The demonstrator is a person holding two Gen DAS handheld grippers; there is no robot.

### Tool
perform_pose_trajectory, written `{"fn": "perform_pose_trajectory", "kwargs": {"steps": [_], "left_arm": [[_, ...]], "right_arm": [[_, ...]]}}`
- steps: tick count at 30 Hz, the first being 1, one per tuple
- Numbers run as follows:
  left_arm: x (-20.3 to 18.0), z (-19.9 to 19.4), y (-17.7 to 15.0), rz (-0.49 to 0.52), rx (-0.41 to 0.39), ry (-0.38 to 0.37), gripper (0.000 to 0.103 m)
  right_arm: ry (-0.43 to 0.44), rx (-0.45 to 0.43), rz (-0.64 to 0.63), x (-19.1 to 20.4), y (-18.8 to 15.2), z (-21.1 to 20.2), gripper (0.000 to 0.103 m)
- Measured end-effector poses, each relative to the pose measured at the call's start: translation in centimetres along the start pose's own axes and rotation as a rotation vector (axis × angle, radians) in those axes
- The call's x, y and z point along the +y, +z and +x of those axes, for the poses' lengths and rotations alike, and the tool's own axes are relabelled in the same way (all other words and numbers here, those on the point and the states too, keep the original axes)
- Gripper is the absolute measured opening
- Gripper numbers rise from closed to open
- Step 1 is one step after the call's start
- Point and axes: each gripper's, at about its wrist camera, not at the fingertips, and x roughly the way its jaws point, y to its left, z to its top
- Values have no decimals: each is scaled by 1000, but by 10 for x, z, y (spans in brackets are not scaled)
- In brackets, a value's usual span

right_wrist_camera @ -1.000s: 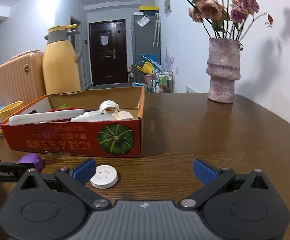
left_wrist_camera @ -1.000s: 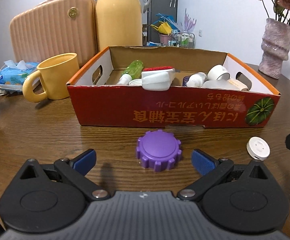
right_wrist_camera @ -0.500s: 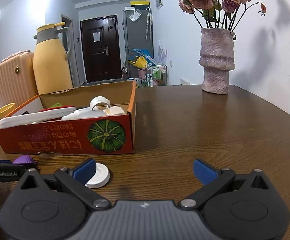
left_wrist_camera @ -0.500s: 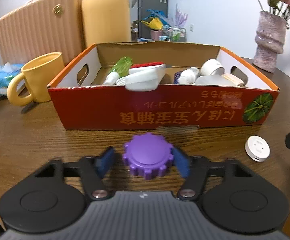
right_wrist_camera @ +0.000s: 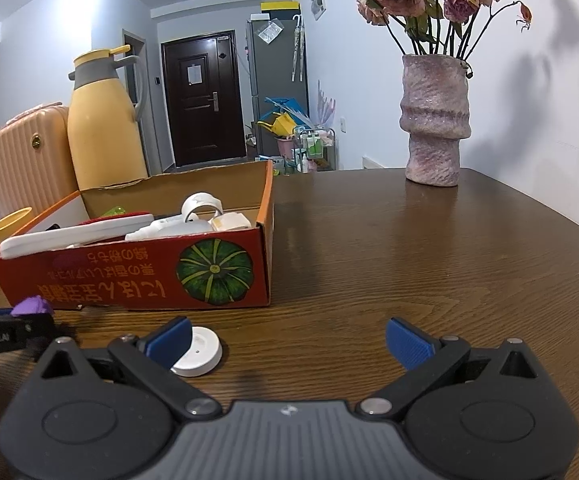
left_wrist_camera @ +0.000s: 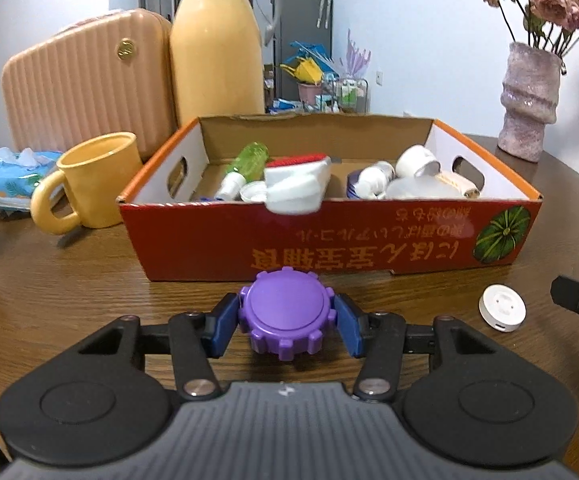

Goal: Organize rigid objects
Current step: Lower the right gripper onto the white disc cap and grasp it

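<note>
A purple toothed lid (left_wrist_camera: 285, 314) sits between the blue pads of my left gripper (left_wrist_camera: 286, 322), which is shut on it, just above the wooden table in front of the red cardboard box (left_wrist_camera: 369, 240). The box holds several white bottles, caps and a green bottle (left_wrist_camera: 249, 160). A white round disc (left_wrist_camera: 502, 307) lies on the table to the right. In the right wrist view my right gripper (right_wrist_camera: 287, 340) stands open, its left pad partly covering that white disc (right_wrist_camera: 199, 354). The purple lid (right_wrist_camera: 33, 306) shows at the far left.
A yellow mug (left_wrist_camera: 89, 180), a yellow thermos jug (left_wrist_camera: 217, 44), a peach ribbed case (left_wrist_camera: 81, 84) and a tissue pack (left_wrist_camera: 9, 172) stand left of and behind the box. A pink vase (right_wrist_camera: 435, 120) with dried roses stands at the back right.
My left gripper went from wide open to shut on the purple lid, which now sits a little higher in view. The right gripper stayed open near the white disc.
</note>
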Motion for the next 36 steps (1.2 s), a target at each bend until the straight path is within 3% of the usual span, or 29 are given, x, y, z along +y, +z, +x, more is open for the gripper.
{"fn": "perform_pose_trajectory", "kwargs": {"steps": [19, 36], "left_arm": [[39, -40, 0, -86, -114, 39, 53], [52, -61, -2, -107, -169, 35, 53]], "right_arm": [[24, -9, -65, 15, -3, 0, 103], [72, 90, -128, 45, -5, 19, 101]]}}
